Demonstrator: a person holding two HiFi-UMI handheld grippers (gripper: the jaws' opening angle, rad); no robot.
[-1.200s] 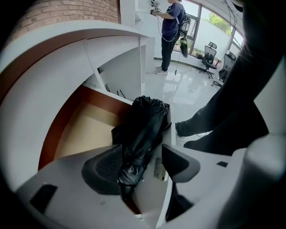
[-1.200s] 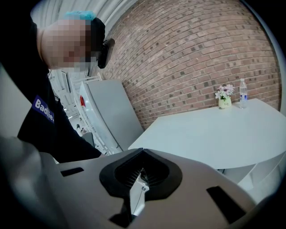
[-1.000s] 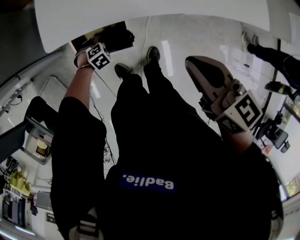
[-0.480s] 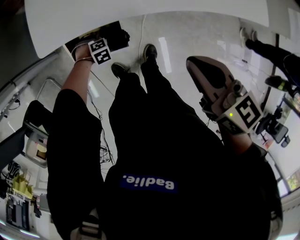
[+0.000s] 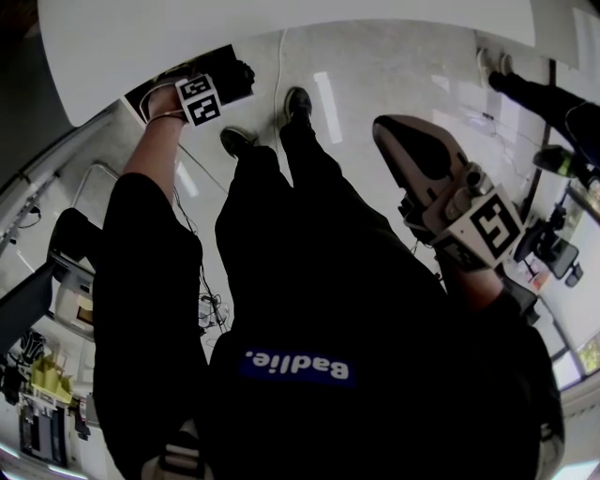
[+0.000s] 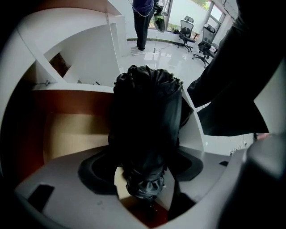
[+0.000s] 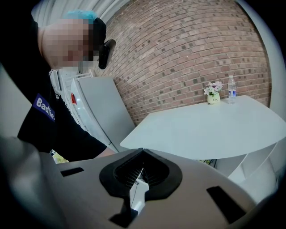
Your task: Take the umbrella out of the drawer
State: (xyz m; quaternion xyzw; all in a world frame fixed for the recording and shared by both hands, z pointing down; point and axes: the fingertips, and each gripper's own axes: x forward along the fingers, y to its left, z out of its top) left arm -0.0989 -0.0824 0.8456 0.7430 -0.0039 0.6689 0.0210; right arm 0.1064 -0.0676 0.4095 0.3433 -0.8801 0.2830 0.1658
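A black folded umbrella [image 6: 145, 125] lies in the open wooden drawer [image 6: 71, 134] under the white table. My left gripper [image 6: 144, 188] points straight down into the drawer. Its jaws have just been opening and stand wide on either side of the umbrella's gathered end, and I see no pad pressing on it. In the head view its marker cube [image 5: 199, 98] sits over the drawer [image 5: 145, 94], with the dark umbrella [image 5: 242, 75] beside it. My right gripper [image 7: 138, 179] is shut and empty, held out at the right of the head view [image 5: 384, 131].
The white tabletop [image 5: 281, 28] overhangs the drawer. In the right gripper view the white table [image 7: 210, 129] carries a small flower pot [image 7: 213, 93] and a water bottle [image 7: 231, 89] before a brick wall. A person [image 6: 143, 22] and office chairs [image 6: 196, 38] stand beyond.
My left hand has sunk a little further into the drawer and rolled slightly. The right gripper has stayed where it was.
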